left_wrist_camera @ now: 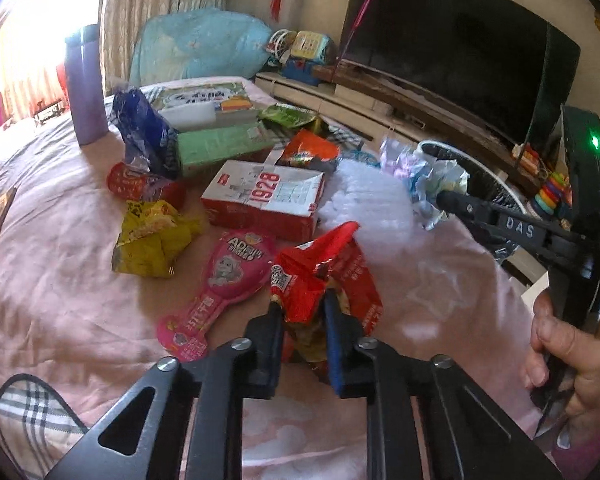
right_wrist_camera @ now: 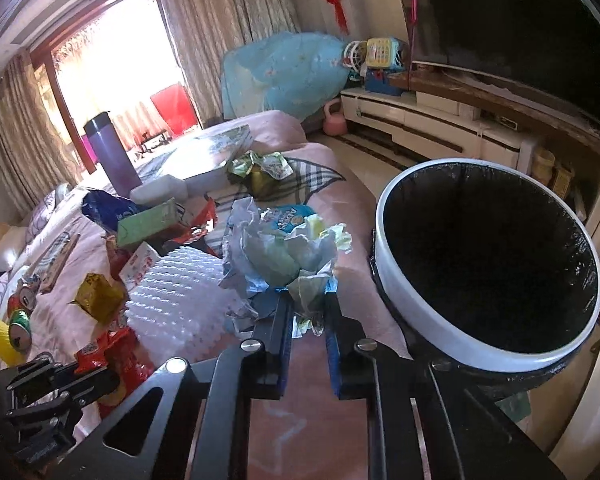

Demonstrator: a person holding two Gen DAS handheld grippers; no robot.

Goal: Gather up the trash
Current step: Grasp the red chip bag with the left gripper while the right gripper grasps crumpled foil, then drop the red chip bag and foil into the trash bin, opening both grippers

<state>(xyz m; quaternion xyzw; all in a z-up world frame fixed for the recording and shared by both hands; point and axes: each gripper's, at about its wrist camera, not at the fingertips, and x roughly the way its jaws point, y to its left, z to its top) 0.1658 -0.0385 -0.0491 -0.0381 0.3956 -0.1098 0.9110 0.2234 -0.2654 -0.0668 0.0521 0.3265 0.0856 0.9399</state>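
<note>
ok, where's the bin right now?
Right wrist view, right side: the bin stands off the bed's edge, just right of the crumpled wrapper in the right gripper.

Crumpled red snack wrapper [left_wrist_camera: 328, 280] and pale crumpled wrapper wad [right_wrist_camera: 284, 256] on pink bedspread; black-lined bin [right_wrist_camera: 488, 264] beside.

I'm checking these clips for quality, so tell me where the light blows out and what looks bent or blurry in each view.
Left wrist view: the window at top left is blown out white, the television bows from fisheye, the white bubble wrap looks smeared. Right wrist view: the window glares, the bin interior is pure black, glare whitens the bubble wrap.
</note>
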